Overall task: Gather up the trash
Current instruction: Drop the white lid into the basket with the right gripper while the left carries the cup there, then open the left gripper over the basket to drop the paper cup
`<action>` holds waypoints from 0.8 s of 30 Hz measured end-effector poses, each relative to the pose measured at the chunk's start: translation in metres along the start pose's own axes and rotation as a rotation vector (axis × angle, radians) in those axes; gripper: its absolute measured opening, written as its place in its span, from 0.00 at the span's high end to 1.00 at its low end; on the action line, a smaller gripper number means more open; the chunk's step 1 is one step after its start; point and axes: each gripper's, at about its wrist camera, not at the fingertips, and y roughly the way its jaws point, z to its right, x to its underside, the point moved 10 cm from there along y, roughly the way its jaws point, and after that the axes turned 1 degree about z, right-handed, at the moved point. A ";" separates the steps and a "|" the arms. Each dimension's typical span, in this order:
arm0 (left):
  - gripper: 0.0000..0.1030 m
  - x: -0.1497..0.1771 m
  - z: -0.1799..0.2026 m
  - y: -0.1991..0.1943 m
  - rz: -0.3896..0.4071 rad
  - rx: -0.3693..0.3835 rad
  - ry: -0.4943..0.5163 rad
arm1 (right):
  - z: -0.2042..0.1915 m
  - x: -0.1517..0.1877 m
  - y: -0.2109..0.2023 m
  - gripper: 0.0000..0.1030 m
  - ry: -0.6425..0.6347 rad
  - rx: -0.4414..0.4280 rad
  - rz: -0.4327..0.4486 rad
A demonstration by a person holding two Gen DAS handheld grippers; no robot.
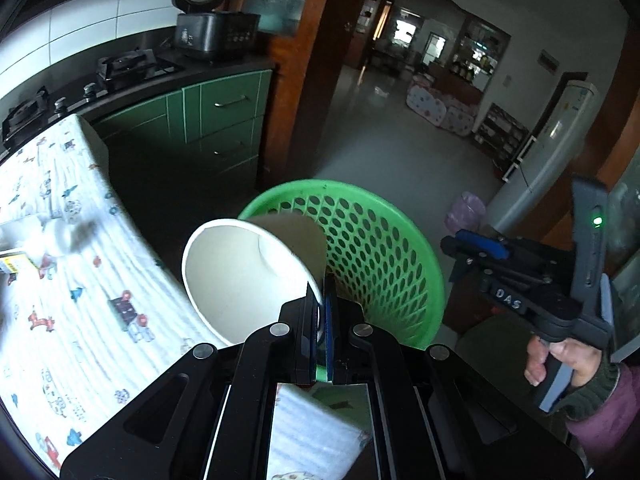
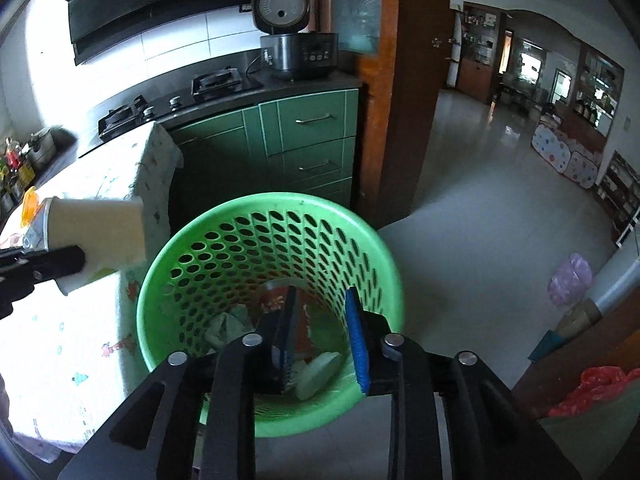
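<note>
Paper wall of the cup (image 1: 248, 276) is pinched at its rim between the left gripper's (image 1: 320, 300) jaws, the cup tipped on its side just beside the green bin's (image 1: 384, 248) rim, above the bench (image 1: 80, 280) edge. Over the bin, the right gripper's (image 2: 324, 328) jaws stand spread, holding nothing; scraps (image 2: 316, 372) lie below them on the bin's floor.

Green cabinets (image 2: 308, 136) under a dark hob (image 2: 172, 104), white-tiled wall (image 2: 176, 40) — glossy pale floor (image 2: 472, 208), perhaps tiled.
</note>
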 end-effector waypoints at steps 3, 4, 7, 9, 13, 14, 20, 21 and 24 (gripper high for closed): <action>0.98 0.000 0.003 0.005 -0.012 0.002 0.002 | 0.007 0.000 -0.004 0.70 0.010 0.004 0.006; 0.98 0.000 0.004 0.007 -0.016 0.003 0.004 | 0.009 0.000 -0.005 0.69 0.013 0.005 0.009; 0.98 0.000 0.005 0.011 -0.025 -0.002 0.008 | 0.011 0.000 -0.008 0.67 0.017 0.002 0.016; 0.98 0.003 0.008 0.012 -0.032 -0.005 0.008 | 0.011 -0.001 -0.010 0.62 0.017 0.001 0.019; 0.98 0.004 0.010 0.016 -0.041 -0.010 0.006 | 0.010 -0.002 -0.015 0.59 0.017 -0.003 0.029; 0.97 0.004 0.011 0.017 -0.043 -0.009 0.004 | 0.009 -0.002 -0.017 0.58 0.017 -0.005 0.031; 0.83 0.006 0.014 0.019 -0.055 0.005 -0.007 | 0.008 -0.001 -0.021 0.52 0.014 -0.008 0.039; 0.70 0.006 0.014 0.019 -0.054 0.005 -0.011 | 0.008 -0.001 -0.022 0.51 0.015 -0.009 0.040; 0.59 0.003 0.013 0.015 -0.032 0.004 -0.016 | 0.007 0.000 -0.023 0.50 0.017 -0.011 0.043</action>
